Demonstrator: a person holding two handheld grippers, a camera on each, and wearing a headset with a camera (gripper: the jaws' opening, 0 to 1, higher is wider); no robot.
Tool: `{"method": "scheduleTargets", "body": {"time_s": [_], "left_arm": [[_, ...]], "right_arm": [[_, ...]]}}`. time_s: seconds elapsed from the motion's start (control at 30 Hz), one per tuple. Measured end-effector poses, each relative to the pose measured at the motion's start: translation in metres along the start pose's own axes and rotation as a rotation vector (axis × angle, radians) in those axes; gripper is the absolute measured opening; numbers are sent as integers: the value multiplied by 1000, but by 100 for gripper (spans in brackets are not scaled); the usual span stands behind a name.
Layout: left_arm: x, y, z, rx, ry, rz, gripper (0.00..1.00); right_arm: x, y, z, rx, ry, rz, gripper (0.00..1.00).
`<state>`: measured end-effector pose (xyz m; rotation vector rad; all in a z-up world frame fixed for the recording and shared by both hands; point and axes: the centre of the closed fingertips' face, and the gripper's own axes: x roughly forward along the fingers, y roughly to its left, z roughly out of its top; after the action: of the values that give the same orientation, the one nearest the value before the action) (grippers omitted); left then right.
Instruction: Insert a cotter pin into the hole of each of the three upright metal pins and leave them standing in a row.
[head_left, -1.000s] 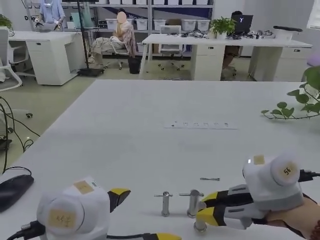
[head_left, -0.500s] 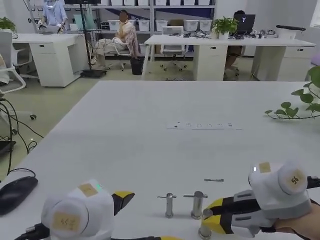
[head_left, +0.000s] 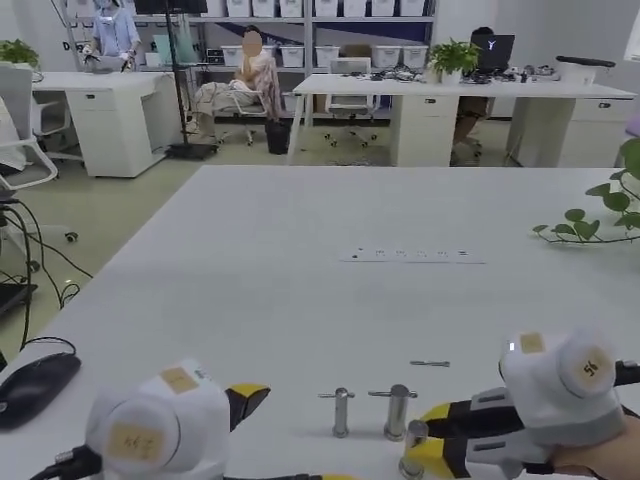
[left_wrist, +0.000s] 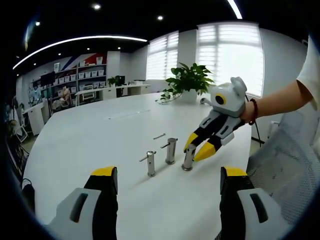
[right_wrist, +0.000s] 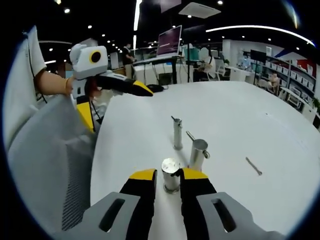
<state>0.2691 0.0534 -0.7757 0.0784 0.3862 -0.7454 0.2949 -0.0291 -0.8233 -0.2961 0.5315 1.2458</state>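
In the head view, three metal pins stand close to the near edge of the tabletop (head_left: 300, 270). The first pin (head_left: 341, 412) and the middle pin (head_left: 397, 412) each carry a cotter pin crosswise near the top. The third pin (head_left: 415, 432) stands just beside the middle one and nearer the edge, between the fingers of the right gripper (head_left: 413, 445). A loose cotter pin (head_left: 430, 363) lies flat a little farther in, toward the far edge. The left gripper (head_left: 288, 436) hovers toward the left edge.

In the left gripper view, its own fingers (left_wrist: 105, 180) stand wide apart and empty, aimed at the row. The right gripper's yellow fingers straddle the third pin (left_wrist: 188, 158).

In the right gripper view, the fingers (right_wrist: 142, 182) are clamped on the third pin (right_wrist: 171, 174), which shows no cotter pin. The middle pin (right_wrist: 199, 152) stands close ahead.

The main risk looks like crowding. Any sideways drift of the held pin could knock the middle pin over and break the row. The loose cotter pin is thin and flat on the tabletop, so the left fingers may slip off it or push it away. The clamp may also cover the hole.
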Motion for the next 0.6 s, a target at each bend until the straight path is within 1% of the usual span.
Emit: {"method": "scheduleTargets", "body": {"time_s": [0.07, 0.17, 0.27, 0.3, 0.33, 0.37, 0.4, 0.47, 0.5, 0.53, 0.6], "left_arm": [[0, 0, 0, -2, -3, -1, 84], [1, -1, 0, 3, 1, -6, 84], [1, -2, 1, 3, -1, -11, 84], [1, -2, 1, 3, -2, -12, 84], [1, -2, 1, 3, -2, -12, 84], [2, -2, 1, 2, -3, -13, 85], [2, -3, 1, 1, -3, -13, 85], [2, -2, 1, 4, -4, -12, 86], [2, -2, 2, 4, -4, -12, 87], [2, -2, 2, 2, -5, -12, 87], [2, -2, 2, 1, -7, -13, 88]], "right_arm": [[-2, 0, 2, 6, -6, -7, 21], [-4, 3, 8, 29, -28, -6, 25], [-11, 6, 22, 65, -83, -5, 31], [-12, 7, 23, 70, -84, -4, 34], [-14, 7, 26, 91, -89, -5, 38], [-16, 6, 28, 120, -92, -5, 42], [-19, 6, 31, 131, -98, -4, 46], [-25, 6, 38, 129, -120, -5, 47], [-27, 6, 40, 136, -122, -6, 48], [-30, 3, 44, 154, -131, -14, 49], [-36, -2, 49, 168, -139, -23, 52]]}}
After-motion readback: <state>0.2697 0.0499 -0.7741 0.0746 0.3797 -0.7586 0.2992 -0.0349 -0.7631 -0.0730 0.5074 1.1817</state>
